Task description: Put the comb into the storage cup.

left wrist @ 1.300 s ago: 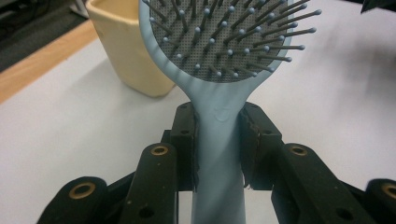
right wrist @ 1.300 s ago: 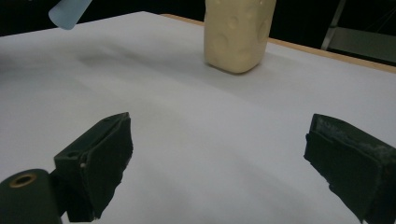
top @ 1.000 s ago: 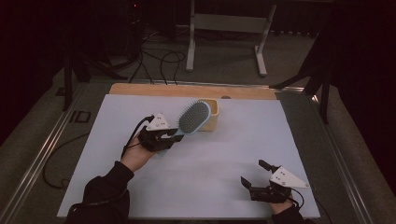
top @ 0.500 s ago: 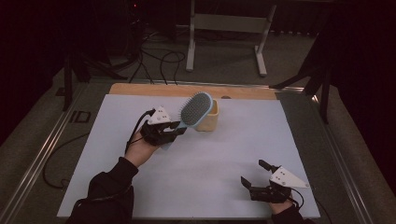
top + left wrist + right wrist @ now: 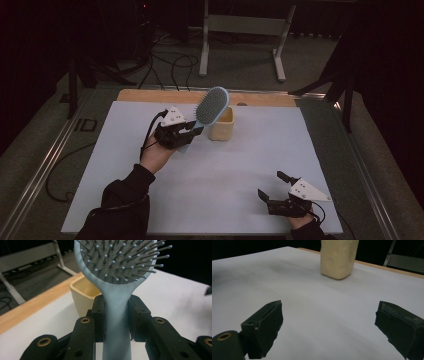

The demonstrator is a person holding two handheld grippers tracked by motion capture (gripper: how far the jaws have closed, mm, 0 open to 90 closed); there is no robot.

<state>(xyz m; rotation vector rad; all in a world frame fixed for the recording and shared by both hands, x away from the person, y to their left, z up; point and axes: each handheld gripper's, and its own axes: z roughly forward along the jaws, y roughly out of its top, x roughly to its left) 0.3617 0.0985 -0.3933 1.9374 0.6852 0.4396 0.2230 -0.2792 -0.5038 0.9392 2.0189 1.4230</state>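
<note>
A light blue hairbrush [image 5: 211, 106] [image 5: 117, 272] is held up over the table, its bristled head above the rim of a cream square pot [image 5: 222, 125] [image 5: 83, 293] [image 5: 338, 257]. My left gripper [image 5: 187, 136] [image 5: 117, 315] is shut on the brush's handle, with both pads pressed against its sides. Low at the table's near right, my right gripper [image 5: 272, 186] [image 5: 329, 325] rests with its jaws wide open and nothing between them.
A white sheet [image 5: 240, 165] covers the table, with a wooden strip [image 5: 150, 95] along its far edge. Beyond it stand a metal frame [image 5: 240, 30] and cables on the floor [image 5: 165, 60]. Metal rails run along the table's sides.
My left gripper has lifted the hairbrush and tilted its head more upright, so it now stands higher over the cream pot. The right gripper has stayed where it was.
</note>
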